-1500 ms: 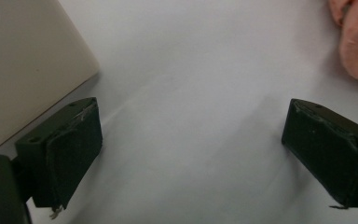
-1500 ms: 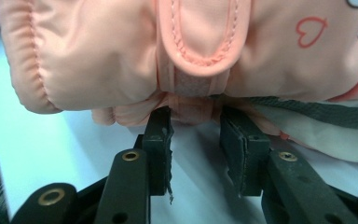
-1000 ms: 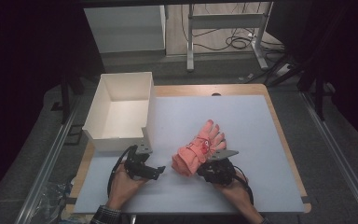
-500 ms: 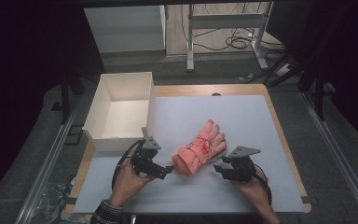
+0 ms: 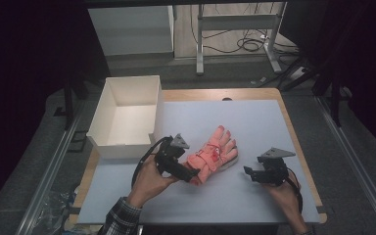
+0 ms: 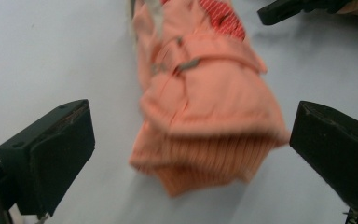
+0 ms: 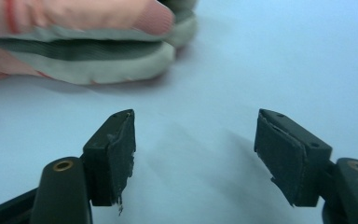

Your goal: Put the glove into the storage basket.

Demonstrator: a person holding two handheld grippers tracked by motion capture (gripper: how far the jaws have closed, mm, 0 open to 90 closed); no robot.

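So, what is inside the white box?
The white box shows a bare white floor and inner walls, with no object visible. Its near wall covers the strip of floor just behind it.

Glove [image 5: 213,155] mid-mat [image 5: 254,122]; box [image 5: 127,116] behind-left; grippers flank glove.

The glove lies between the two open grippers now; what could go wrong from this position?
1. The left gripper is open around the cuff of the glove without pressing it; if it closes now, it may pinch only the top layer, and the glove could unfold.
2. The right gripper, whose jaws have just been opening, is apart from the glove, so nothing holds the finger end.
3. The box is close beside the left hand; a swing could knock it.
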